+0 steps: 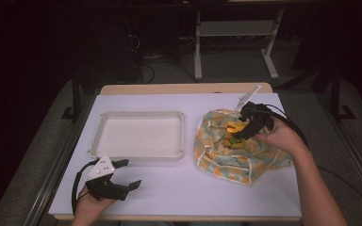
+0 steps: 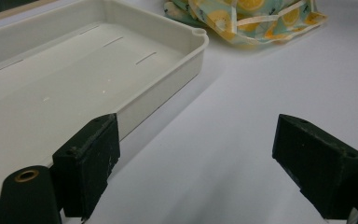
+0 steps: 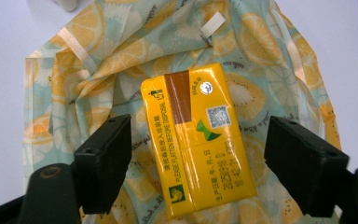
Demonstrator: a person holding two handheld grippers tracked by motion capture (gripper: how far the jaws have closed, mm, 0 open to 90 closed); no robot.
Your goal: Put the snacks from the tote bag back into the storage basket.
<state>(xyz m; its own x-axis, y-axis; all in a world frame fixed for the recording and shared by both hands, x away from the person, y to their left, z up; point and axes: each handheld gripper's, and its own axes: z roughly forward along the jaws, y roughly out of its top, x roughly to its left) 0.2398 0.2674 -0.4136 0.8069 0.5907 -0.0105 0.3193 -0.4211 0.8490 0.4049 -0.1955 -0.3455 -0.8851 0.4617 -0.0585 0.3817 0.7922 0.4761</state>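
Nearest me, at about 7 o'clock on the tabletop (image 1: 179,188), my left tongs (image 1: 125,173) rest low in my left hand (image 1: 87,205), jaws spread and holding nothing. I judge they are parked there to stay out of the way, ready beside the tray (image 1: 99,136). In the left gripper view their jaws bracket bare white surface, with the near corner of the tray just beyond the jaw at 9 o'clock.

Farther out, at about 3 o'clock, my right hand (image 1: 283,136) holds the right tongs (image 1: 238,134) tipped down over the bag (image 1: 217,155), a citrus-print cloth lying crumpled and spread so its contents are reachable.

The carton (image 3: 198,140), a yellow drink pack, lies flat on the bag. In the right gripper view it sits between the spread jaws, its long axis running from about 11 to 5 o'clock, clear of the jaw at 3 o'clock and close to the one at 9; contact there I cannot tell. The tongs pinch nothing yet. I judge this straddle is set up for closing across the carton's narrow width.

The tray at 11 o'clock lies unfilled, presumably the destination.
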